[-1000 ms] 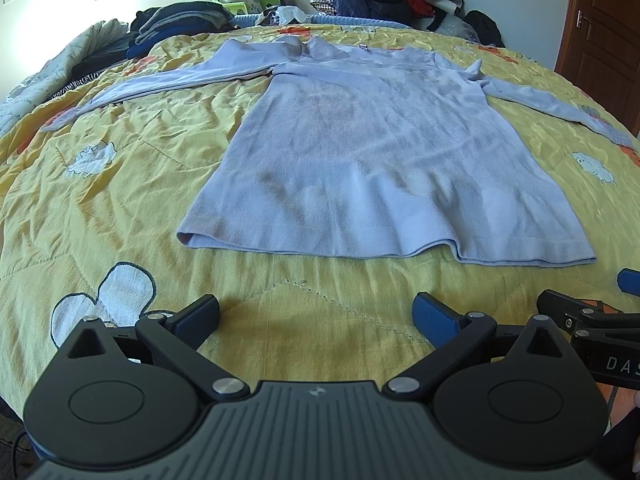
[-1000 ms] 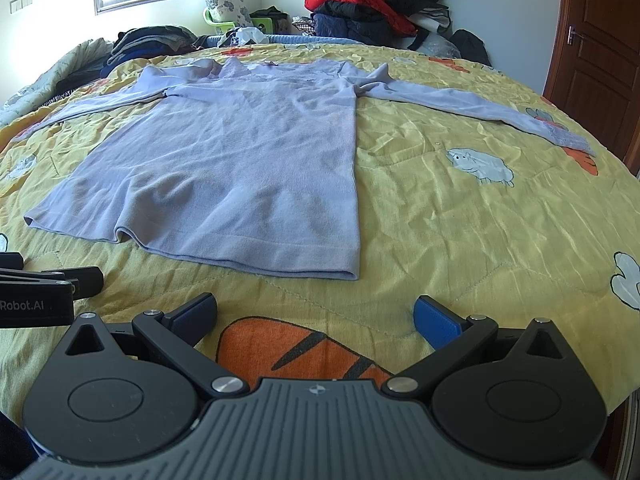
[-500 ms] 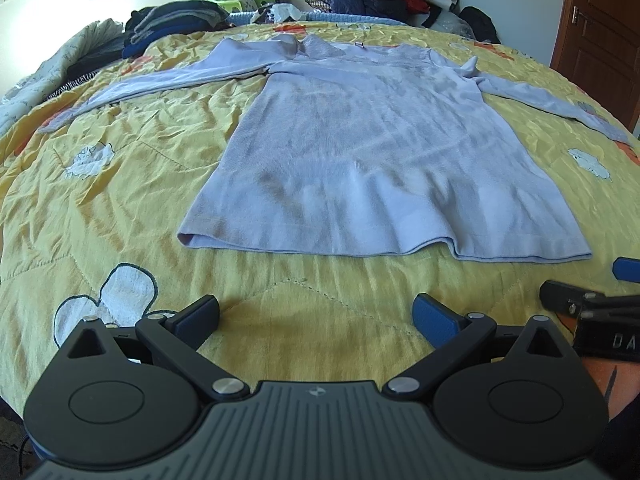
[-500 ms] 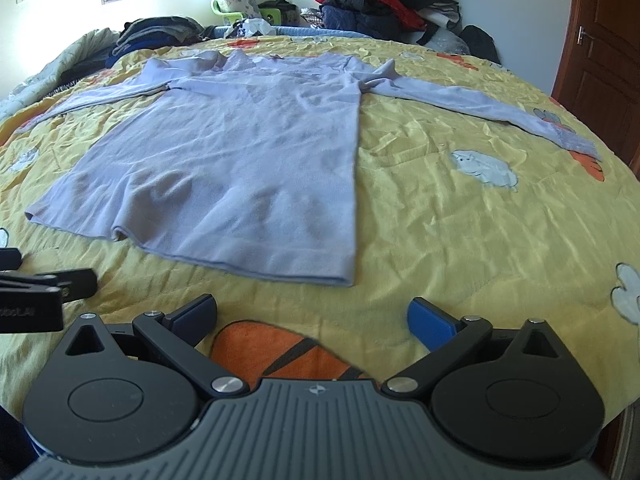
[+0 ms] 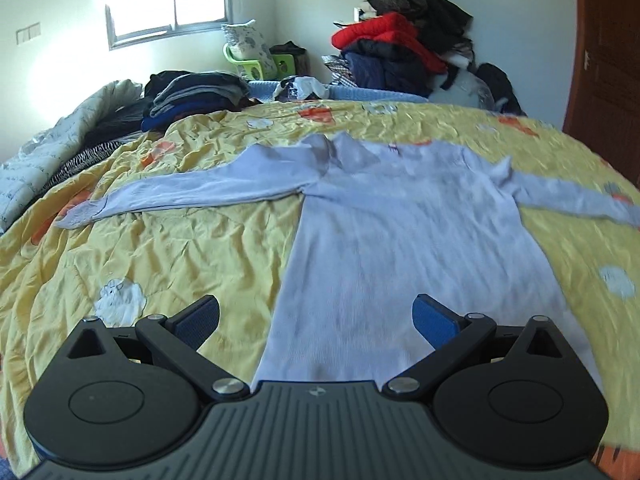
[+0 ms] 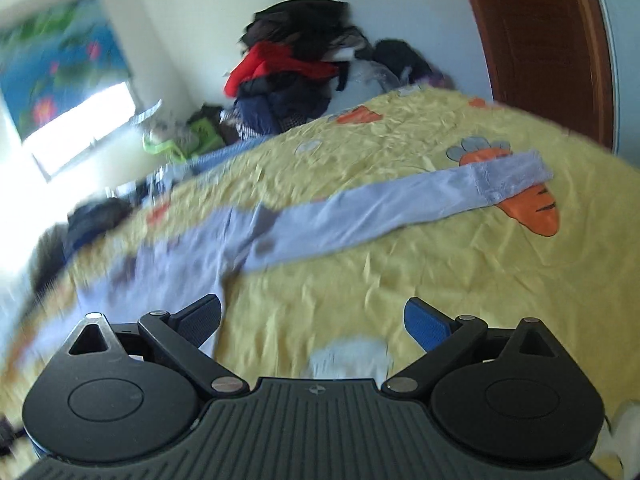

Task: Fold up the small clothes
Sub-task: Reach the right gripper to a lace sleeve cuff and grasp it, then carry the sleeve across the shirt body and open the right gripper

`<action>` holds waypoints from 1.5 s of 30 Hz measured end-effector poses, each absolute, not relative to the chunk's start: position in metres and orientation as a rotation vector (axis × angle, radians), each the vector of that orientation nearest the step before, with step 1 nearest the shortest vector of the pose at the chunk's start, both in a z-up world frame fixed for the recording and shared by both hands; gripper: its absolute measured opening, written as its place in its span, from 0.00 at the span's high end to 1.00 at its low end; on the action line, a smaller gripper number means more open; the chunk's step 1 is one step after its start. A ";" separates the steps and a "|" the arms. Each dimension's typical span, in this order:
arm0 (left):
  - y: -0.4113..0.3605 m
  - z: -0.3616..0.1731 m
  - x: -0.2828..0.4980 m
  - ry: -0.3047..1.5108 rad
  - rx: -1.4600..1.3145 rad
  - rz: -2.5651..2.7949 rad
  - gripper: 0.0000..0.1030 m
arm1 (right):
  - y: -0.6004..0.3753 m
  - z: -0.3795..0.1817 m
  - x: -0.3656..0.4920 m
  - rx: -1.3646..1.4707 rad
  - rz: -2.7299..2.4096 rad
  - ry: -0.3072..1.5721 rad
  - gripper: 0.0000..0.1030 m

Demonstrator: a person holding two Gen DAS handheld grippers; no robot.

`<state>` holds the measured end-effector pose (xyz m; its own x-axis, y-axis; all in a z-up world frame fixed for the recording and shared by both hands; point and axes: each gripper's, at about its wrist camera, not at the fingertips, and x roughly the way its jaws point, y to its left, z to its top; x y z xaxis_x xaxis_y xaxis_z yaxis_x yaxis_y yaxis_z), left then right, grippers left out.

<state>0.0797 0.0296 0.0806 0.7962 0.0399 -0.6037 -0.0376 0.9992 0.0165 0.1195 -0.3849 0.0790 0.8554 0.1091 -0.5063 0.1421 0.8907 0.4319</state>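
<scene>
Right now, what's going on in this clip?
A person holds a gripper in each hand over a bed with a yellow bedspread. A pale blue long-sleeved top lies flat on it, both sleeves spread out, not yet folded. The left gripper is above the top's lower body; the right gripper faces the right sleeve. Both have jaws open, holding nothing.

Yellow cartoon-print bed quilt [image 5: 168, 240], lilac long-sleeved top [image 5: 400, 232] spread flat; folded clothes [image 5: 192, 96] beyond

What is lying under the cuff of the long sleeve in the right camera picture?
The cuff lies on the yellow bedspread, across the top of a printed orange carrot. The carrot's lower part shows; its covered part cannot be seen.
</scene>
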 end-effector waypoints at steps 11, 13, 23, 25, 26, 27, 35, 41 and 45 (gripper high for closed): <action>0.014 0.055 0.127 0.715 -0.019 0.033 0.00 | -0.554 0.019 0.221 0.986 -0.237 0.537 0.22; 0.012 0.050 0.135 0.730 -0.030 0.030 0.00 | -0.562 0.009 0.231 1.003 -0.261 0.547 0.22; 0.003 0.041 0.156 0.754 -0.019 0.028 0.00 | -0.583 -0.007 0.251 1.032 -0.271 0.436 0.33; 0.004 0.039 0.156 0.761 -0.021 0.030 0.00 | -0.586 -0.010 0.252 1.028 -0.280 0.430 0.44; 0.005 0.039 0.156 0.763 -0.021 0.030 0.00 | -0.588 -0.012 0.252 1.032 -0.280 0.423 0.47; 0.005 0.038 0.156 0.766 -0.021 0.031 0.00 | -0.590 -0.014 0.253 1.047 -0.283 0.416 0.52; 0.018 0.043 0.150 0.752 -0.046 0.053 0.00 | -0.591 -0.012 0.247 1.066 -0.301 0.371 0.93; 0.037 0.046 0.142 0.744 -0.093 0.085 0.00 | -0.521 0.053 0.275 0.983 0.009 0.317 0.93; 0.049 0.048 0.133 0.729 -0.124 0.100 0.00 | -0.413 0.095 0.288 0.868 0.358 0.353 0.93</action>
<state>0.1325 0.0489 0.0481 0.7418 0.0475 -0.6689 -0.1341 0.9878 -0.0785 0.2885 -0.4132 0.0949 0.8838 0.4417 -0.1544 -0.1599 0.5951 0.7876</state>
